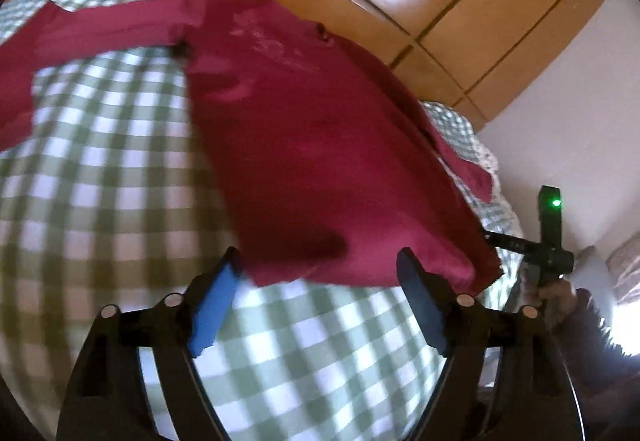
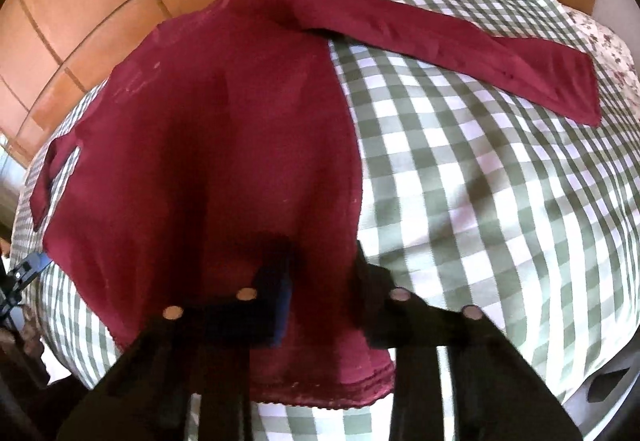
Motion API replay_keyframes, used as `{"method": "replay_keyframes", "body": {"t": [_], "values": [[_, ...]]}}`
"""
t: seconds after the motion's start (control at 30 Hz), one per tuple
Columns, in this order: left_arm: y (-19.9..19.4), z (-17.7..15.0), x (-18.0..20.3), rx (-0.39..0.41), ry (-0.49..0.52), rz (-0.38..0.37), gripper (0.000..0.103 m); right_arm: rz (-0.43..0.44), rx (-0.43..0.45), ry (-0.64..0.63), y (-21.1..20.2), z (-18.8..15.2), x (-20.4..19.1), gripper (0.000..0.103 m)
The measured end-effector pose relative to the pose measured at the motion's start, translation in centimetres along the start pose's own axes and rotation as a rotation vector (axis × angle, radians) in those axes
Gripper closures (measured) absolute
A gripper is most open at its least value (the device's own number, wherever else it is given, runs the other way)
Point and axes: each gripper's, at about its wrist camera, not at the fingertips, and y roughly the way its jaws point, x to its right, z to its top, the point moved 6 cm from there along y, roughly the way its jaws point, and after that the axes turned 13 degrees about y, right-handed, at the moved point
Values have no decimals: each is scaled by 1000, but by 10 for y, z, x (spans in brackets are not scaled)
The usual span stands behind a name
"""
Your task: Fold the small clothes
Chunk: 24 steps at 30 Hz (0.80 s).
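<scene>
Right gripper from my feed: jaws were pinched nearly together on the hem area of the maroon long-sleeve shirt, with fabric bunched between the fingers. The grip sat near the shirt's lower right corner, just above the scalloped hem edge.

Left gripper: jaws stood roughly half open, nothing between them. Its blue pads hung over bare checked cloth, tips just at the shirt's near edge; I couldn't tell if they touched it. That view was motion-blurred.

Shirt lay spread flat, front down or up I couldn't say, on the green-and-white gingham bedspread. One sleeve ran straight out to the right in the right wrist view, cuff near a floral-print cloth at the bed's edge. The other sleeve was on the left, partly tucked beside the body.

In the left wrist view, the right tool showed at the shirt's far corner, green light lit, a hand wrapped on its handle. Wooden panelled wardrobe behind the bed.
</scene>
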Motion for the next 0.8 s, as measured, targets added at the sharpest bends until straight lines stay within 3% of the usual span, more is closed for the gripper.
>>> {"method": "replay_keyframes", "body": {"t": [0.03, 0.07, 0.2, 0.3, 0.4, 0.53, 0.57, 0.6, 0.67, 0.73, 0.77, 0.8], "values": [[1, 0, 0, -15, 8, 11, 59, 7, -7, -7, -2, 1, -3, 93], [-1, 6, -1, -22, 11, 10, 81, 19, -7, -19, -6, 2, -8, 94], [-41, 44, -1, 42, -3, -33, 99, 137, 66, -54, -56, 15, -33, 95], [-96, 84, 6, 118, 11, -72, 103, 247, 131, -75, -106, 20, -47, 95], [-159, 115, 8, 225, 53, -83, 103, 303, 134, -80, -126, 9, -49, 95], [-186, 118, -13, 267, 59, 16, 103, 208, 75, -58, -98, -22, -26, 95], [-181, 110, -24, 259, 28, 15, 96, 182, 64, -42, -90, -26, -19, 95], [-173, 101, -32, 234, 4, 30, 64, 148, 50, -20, -78, -31, -10, 95], [-150, 76, -49, 174, -52, 114, 23, 87, 37, 22, -58, -37, 7, 92], [-126, 52, -58, 114, -96, 99, 23, 91, 24, 62, -51, -40, 21, 78], [-112, 37, -62, 74, -128, 87, 23, 106, 21, 86, -48, -41, 26, 51], [-101, 26, -65, 51, -149, 86, 23, 117, 21, 104, -45, -41, 29, 43]]}}
